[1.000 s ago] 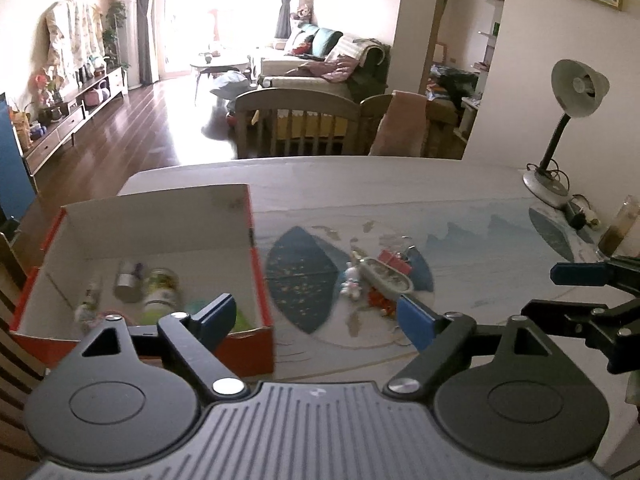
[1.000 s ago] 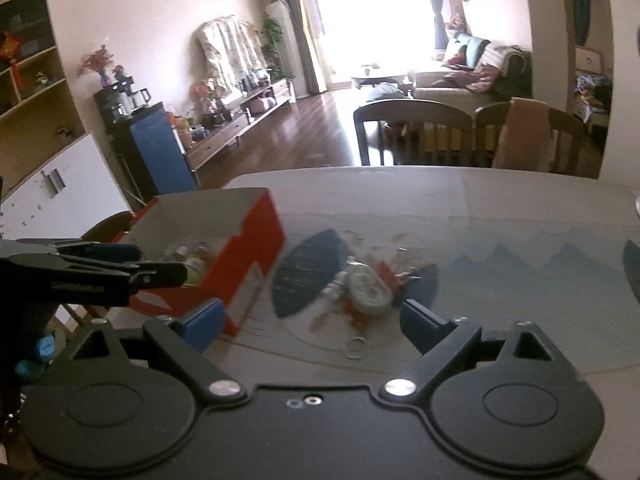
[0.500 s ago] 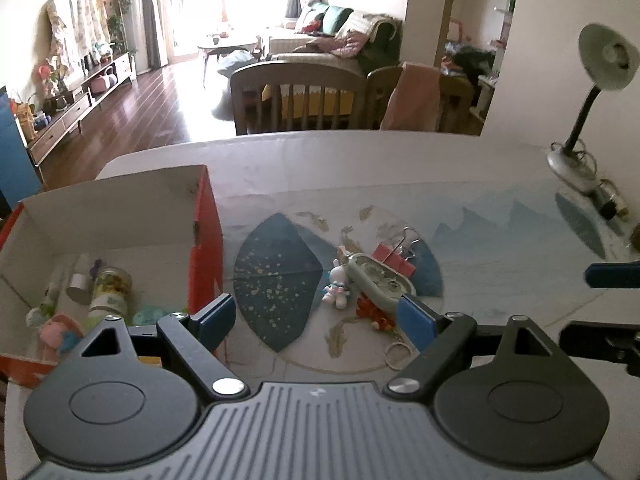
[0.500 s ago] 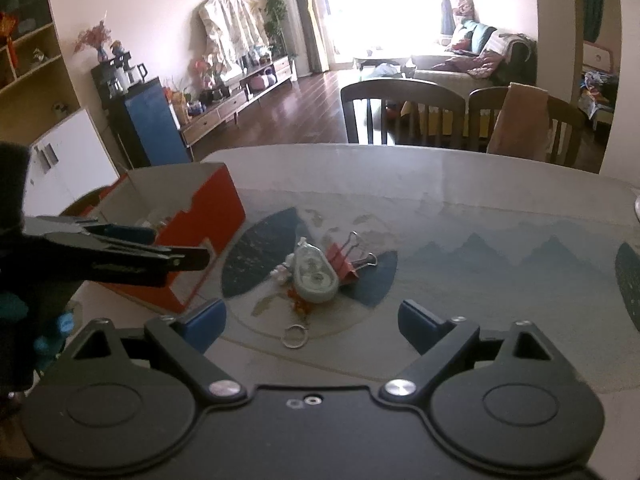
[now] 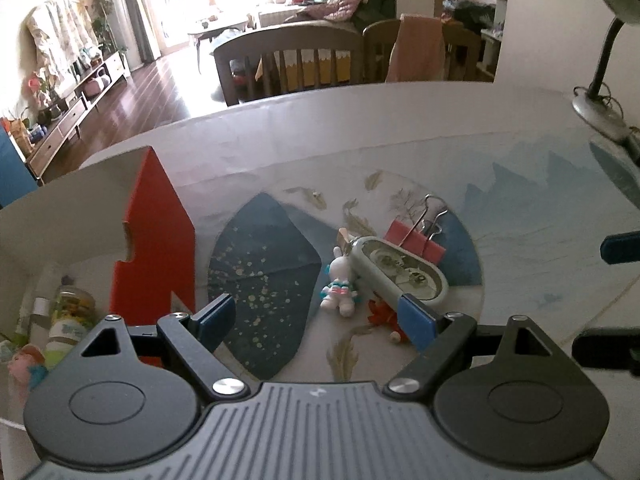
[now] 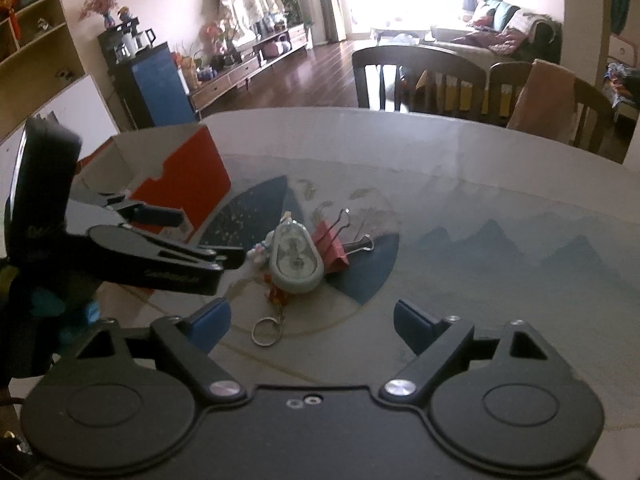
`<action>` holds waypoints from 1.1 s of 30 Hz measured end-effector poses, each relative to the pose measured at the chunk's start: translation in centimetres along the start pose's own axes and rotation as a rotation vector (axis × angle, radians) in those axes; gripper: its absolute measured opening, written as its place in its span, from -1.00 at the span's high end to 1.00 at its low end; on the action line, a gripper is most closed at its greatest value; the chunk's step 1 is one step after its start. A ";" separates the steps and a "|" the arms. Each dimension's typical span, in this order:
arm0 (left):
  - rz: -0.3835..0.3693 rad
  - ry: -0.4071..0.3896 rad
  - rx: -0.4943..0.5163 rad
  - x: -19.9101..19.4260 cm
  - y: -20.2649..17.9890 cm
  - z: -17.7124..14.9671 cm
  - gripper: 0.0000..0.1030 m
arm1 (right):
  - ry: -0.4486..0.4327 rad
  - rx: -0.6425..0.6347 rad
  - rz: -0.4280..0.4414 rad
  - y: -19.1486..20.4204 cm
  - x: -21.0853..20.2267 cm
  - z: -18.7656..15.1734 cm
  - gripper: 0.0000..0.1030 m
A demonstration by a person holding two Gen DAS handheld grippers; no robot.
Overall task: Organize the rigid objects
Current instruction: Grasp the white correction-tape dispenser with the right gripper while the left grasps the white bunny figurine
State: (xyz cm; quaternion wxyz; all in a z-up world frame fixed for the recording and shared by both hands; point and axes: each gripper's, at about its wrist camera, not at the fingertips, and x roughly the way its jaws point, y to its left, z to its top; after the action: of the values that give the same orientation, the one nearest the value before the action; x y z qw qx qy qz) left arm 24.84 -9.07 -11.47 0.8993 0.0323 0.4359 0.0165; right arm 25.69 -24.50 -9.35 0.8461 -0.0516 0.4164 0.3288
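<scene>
The left gripper (image 5: 316,322) stands wide with nothing between its blue pads, and just ahead of it, nearer its right finger, lies a small heap on the smooth printed table mat (image 5: 540,216). The largest piece is a pale green oval case (image 5: 400,270) of hard glossy plastic with a clear window; its long axis runs from close by the right fingertip away and to the left. Beside its left flank a small white rabbit figure (image 5: 339,286) lies with its ears pointing away from the gripper. Beyond the case a red metal binder clip (image 5: 414,238) rests with its wire handles pointing away. To the left of the left finger stands an open red cardboard box (image 5: 154,240) holding small jars. The right gripper (image 6: 312,322) is closing, nothing between its pads; a steel key ring (image 6: 266,330) lies just ahead, near its left finger.
</scene>
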 end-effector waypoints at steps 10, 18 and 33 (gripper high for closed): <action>0.000 0.057 -0.027 3.4 -0.2 0.3 -0.72 | 0.076 -0.073 0.022 0.3 4.2 0.3 -0.58; -0.014 0.073 -0.063 5.2 0.5 0.7 -0.72 | 0.086 -0.110 0.018 0.7 7.6 1.3 -0.49; -0.095 0.077 -0.114 7.3 0.9 1.2 -0.06 | 0.106 -0.083 0.034 -0.1 11.6 2.4 -0.15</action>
State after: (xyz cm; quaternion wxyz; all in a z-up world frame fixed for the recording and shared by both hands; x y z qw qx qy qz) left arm 30.27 -7.83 -16.39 0.8819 -0.0404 0.4696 0.0001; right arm 32.41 -17.78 -16.39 0.8143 -0.0967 0.4474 0.3571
